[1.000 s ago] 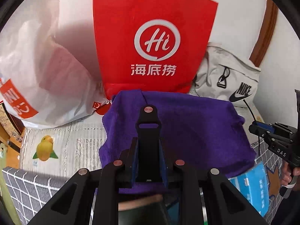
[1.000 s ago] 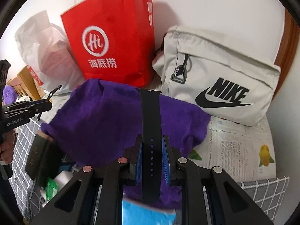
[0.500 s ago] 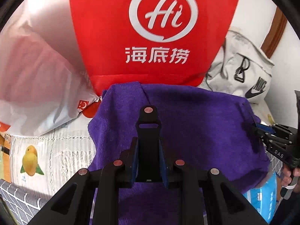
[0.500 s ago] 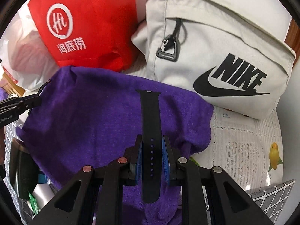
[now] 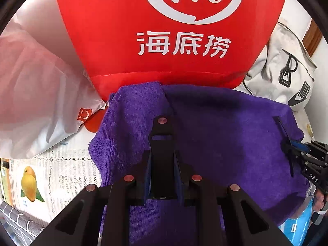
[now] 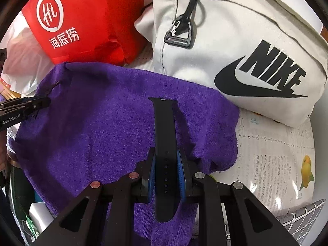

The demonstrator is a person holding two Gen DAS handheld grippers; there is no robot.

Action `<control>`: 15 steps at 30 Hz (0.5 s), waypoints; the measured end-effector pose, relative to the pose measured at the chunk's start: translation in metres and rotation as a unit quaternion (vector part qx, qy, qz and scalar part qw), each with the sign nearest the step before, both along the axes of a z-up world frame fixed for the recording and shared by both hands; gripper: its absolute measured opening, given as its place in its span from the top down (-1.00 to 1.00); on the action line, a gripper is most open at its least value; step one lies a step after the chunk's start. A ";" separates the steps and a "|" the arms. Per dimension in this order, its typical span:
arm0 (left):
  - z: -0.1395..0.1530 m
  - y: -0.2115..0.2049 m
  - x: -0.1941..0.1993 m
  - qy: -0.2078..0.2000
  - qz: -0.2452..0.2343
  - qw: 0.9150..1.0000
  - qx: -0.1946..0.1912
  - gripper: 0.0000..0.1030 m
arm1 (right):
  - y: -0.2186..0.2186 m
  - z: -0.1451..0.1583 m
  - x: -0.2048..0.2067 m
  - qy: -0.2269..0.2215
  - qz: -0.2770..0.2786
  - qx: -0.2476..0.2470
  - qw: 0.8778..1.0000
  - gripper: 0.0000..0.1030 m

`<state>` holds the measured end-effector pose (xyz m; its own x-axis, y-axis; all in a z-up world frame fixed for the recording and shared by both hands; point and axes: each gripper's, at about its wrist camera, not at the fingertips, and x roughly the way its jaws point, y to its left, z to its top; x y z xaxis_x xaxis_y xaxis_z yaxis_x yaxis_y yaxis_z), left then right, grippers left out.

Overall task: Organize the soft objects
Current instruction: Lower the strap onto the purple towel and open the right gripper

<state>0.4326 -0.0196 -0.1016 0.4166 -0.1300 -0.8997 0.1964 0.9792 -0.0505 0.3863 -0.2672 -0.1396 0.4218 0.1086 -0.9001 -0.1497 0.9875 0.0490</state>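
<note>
Patterned tabletop (image 6: 272, 155) | purple towel (image 5: 215, 127) beneath both tongs, spread between them

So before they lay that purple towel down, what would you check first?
1. Left gripper shut on the strap piece and purple towel: ok.
2. Right gripper shut on the other strap piece and towel: ok.
3. Towel spread between both grippers, no big bunching: ok.
4. Far edge clear of the red bag: not ok, it reaches the bag's base.
5. Clear of the Nike bag: cannot tell.
6. Space beneath the towel free: cannot tell, hidden.
</note>
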 end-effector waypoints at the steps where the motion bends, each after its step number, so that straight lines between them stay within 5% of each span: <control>1: -0.001 -0.001 0.002 0.000 0.000 1.000 0.001 0.61 | 0.000 -0.002 0.000 0.002 0.000 0.001 1.000 0.62; 5: -0.006 -0.001 0.004 0.007 0.005 1.000 0.008 0.59 | -0.001 -0.003 0.008 0.007 0.001 0.004 1.000 0.62; 9: -0.005 0.002 0.004 0.012 0.018 1.000 0.017 -0.04 | -0.004 0.000 0.012 0.011 0.005 0.008 1.000 0.56; 15: 0.009 0.004 -0.002 -0.001 0.018 1.000 0.012 -0.36 | -0.002 0.009 0.008 0.011 0.021 0.014 1.000 0.20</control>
<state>0.4307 -0.0156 -0.0922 0.4219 -0.0930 -0.9019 0.1606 0.9867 -0.0266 0.3941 -0.2689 -0.1301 0.3957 0.1506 -0.9059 -0.1901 0.9785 0.0797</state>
